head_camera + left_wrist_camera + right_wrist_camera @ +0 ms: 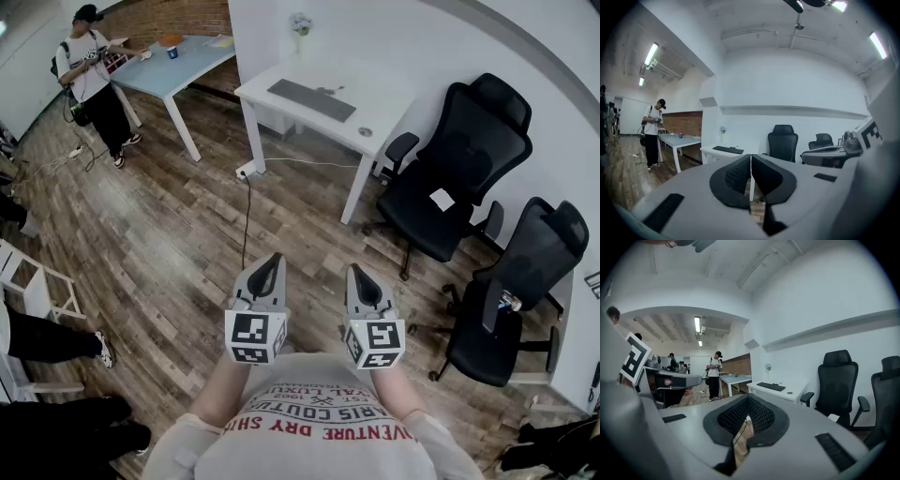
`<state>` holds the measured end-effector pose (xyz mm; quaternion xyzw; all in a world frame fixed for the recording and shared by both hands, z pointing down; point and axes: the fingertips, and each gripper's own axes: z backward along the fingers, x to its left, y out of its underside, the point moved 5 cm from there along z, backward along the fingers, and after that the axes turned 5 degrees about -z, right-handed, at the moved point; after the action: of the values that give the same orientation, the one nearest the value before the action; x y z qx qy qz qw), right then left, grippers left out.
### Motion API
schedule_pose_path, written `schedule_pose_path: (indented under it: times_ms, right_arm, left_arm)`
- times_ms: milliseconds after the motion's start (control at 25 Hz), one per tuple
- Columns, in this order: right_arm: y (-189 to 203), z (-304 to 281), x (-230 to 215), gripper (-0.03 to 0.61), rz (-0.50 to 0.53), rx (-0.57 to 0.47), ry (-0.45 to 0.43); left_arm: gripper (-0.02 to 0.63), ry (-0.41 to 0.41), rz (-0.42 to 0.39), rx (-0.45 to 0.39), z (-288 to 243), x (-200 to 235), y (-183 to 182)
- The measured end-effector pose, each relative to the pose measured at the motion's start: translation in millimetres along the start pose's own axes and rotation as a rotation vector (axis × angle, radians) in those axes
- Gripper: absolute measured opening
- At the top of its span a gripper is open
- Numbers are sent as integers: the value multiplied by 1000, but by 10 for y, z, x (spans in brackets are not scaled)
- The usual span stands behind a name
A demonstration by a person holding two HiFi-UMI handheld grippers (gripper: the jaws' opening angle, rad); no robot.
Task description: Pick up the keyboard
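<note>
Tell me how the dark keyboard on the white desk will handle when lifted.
The keyboard looks like a long, thin, rigid slab, so it should stay stiff rather than sag. It lies flat on the white desk, so it probably won't roll, though its low edge may be hard to grip. Held at one end, it may tilt.

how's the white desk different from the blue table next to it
The white desk has a white top and carries the keyboard; the blue table has a pale blue top and carries a cup. A person stands at the blue table, nobody at the white desk. Both have white legs on the wood floor.
</note>
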<state>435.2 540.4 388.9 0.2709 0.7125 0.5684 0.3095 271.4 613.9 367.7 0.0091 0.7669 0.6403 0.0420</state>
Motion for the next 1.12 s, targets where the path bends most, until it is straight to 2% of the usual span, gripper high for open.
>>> schedule_pose_path:
  times_ms: [360,520,920,1120]
  right_arm:
    - [44,-112,44,25,6,15,14]
    - [34,-181,80,25,-10,2,48]
    - [169,-616,462,26,-10,38,96]
    - [204,-859,483,26,-29,65,90]
  left_arm:
    - [28,20,8,5,-83,91,71]
    - [28,34,16,9,-121,199,92]
    - [28,47,40,-1,-153,857,240]
    - [28,33,43,7,-284,1079,269]
